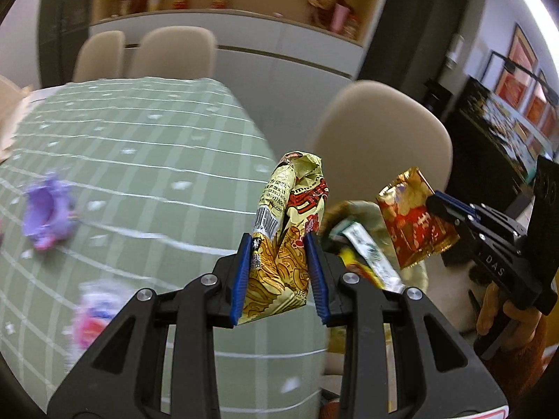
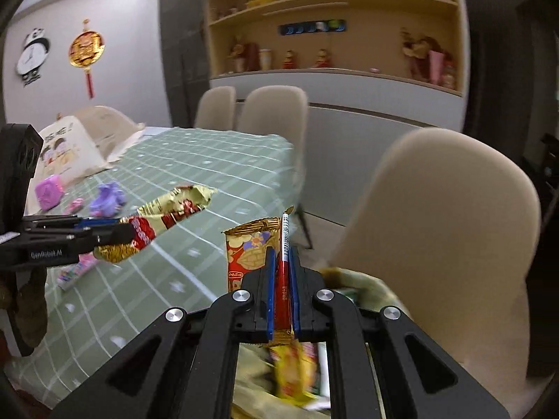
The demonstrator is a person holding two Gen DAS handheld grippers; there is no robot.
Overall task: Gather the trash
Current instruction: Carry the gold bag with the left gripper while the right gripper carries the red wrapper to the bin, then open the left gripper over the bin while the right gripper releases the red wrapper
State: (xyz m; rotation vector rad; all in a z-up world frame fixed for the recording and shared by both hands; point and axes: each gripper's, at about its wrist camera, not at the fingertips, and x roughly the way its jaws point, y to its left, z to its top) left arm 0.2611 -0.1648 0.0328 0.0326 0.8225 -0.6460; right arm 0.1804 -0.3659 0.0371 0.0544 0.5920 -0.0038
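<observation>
Both grippers are carrying snack wrappers off the edge of the table. Left gripper (image 1: 281,272) has its blue pads pinched on a crumpled cream-and-gold noodle wrapper (image 1: 288,234), which stands up between the jaws with its torn top above them. Right gripper (image 2: 282,286) has its jaws pressed nearly together on a flat red-and-gold wrapper (image 2: 249,255), held edge-on so most of it sticks out to the left of the pads. Seen from the left camera, that red wrapper (image 1: 415,220) hangs just to the right of the noodle wrapper, apart from it, with a hand (image 1: 503,310) in an orange sleeve gripping the handle below.

Under and just beyond both grippers sits an open bag (image 2: 370,286) holding other wrappers, a white-and-green one (image 1: 370,255) and a yellow one among them; it is blurred, so I cannot tell more about it.

On the green checked tablecloth (image 2: 216,160) lie a purple toy (image 2: 108,199), a pink box (image 2: 50,192) and a blurred pink-and-white wrapper (image 1: 94,317) near the table's front edge. A printed cloth bag (image 2: 70,150) rests at the far left end. Beige chairs (image 2: 443,209) stand round the table.
</observation>
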